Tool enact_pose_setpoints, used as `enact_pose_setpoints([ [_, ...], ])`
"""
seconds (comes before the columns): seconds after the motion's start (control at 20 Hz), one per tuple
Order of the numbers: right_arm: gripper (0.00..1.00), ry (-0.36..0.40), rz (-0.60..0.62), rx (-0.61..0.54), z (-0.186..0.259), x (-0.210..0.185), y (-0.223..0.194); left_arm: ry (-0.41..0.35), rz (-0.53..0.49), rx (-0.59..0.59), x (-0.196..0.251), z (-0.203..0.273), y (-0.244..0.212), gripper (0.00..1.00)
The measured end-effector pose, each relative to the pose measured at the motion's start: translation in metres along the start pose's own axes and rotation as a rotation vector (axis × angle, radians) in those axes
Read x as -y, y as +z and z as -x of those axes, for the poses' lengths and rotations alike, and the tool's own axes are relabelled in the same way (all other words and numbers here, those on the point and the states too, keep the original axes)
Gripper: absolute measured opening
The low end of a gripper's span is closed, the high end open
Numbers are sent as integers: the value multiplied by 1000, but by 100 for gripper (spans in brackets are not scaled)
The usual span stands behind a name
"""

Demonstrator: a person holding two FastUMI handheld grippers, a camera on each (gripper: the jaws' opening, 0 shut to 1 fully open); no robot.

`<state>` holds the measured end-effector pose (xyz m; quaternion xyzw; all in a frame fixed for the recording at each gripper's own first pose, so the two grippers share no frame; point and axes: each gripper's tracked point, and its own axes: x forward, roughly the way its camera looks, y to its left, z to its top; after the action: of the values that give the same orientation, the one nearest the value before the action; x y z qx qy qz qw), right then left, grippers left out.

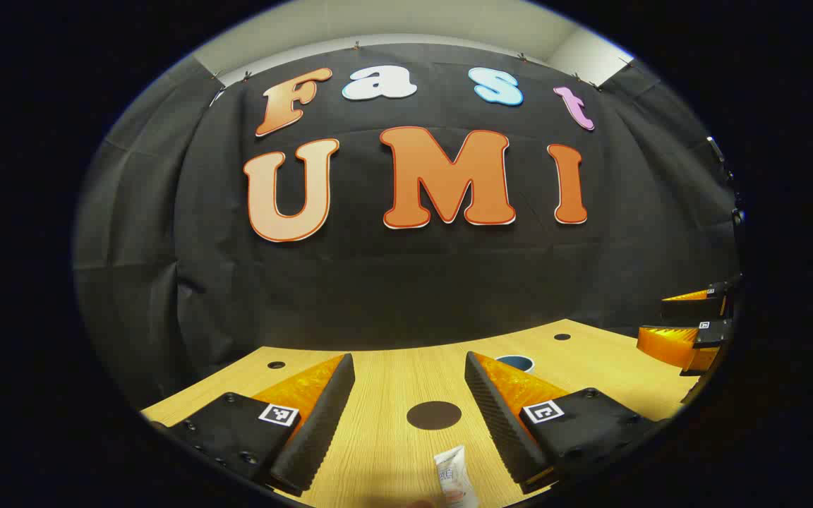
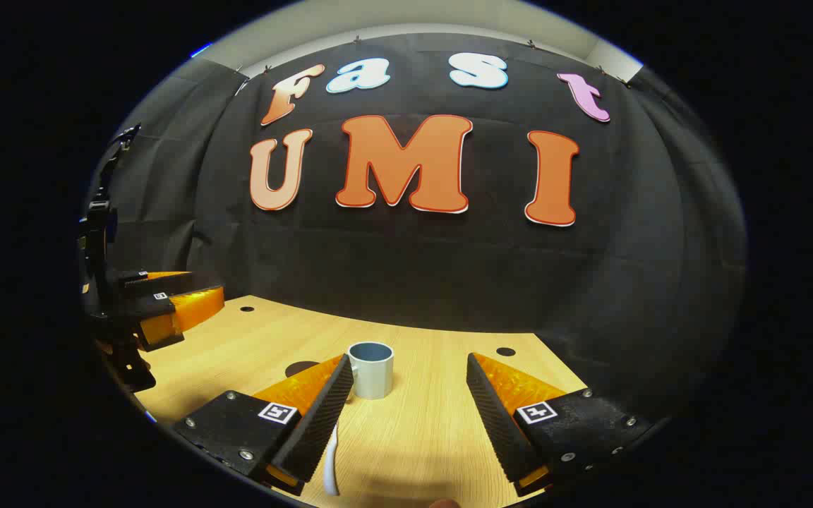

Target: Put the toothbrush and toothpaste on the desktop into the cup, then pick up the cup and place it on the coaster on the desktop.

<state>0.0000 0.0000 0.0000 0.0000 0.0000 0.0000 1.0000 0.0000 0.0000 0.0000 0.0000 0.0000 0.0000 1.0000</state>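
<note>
Both claws spread wide over the desk: left gripper above the toothpaste at six o'clock, coaster ahead; right gripper faces the cup, toothbrush at seven.

Bare desktop between cup and wall, toothbrush alongside.

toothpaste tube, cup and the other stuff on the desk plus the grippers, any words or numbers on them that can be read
toothpaste tube: reddish print, too blurred to read.
cup: no text seen.
toothbrush: no text seen.
coaster: plain, no text.
square tags on the left gripper and right gripper: black-and-white patterns, no words.
</note>
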Motion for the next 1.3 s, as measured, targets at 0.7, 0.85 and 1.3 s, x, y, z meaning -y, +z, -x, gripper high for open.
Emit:
enact_pose_setpoints([
  [0.7, 96, 60, -35, -61, -11, -11, 4, -28, 12, -109, -12, -8, -1, 99],
  [0.85, 95, 55, -30, -57, -11, -10, 6, -34, 10, -127, -10, -7, -4, 100],
  [1.3, 95, 83, -29, -192, -9, -21, -27, -114, 10, -363, 12, -7, -56, 99],
])
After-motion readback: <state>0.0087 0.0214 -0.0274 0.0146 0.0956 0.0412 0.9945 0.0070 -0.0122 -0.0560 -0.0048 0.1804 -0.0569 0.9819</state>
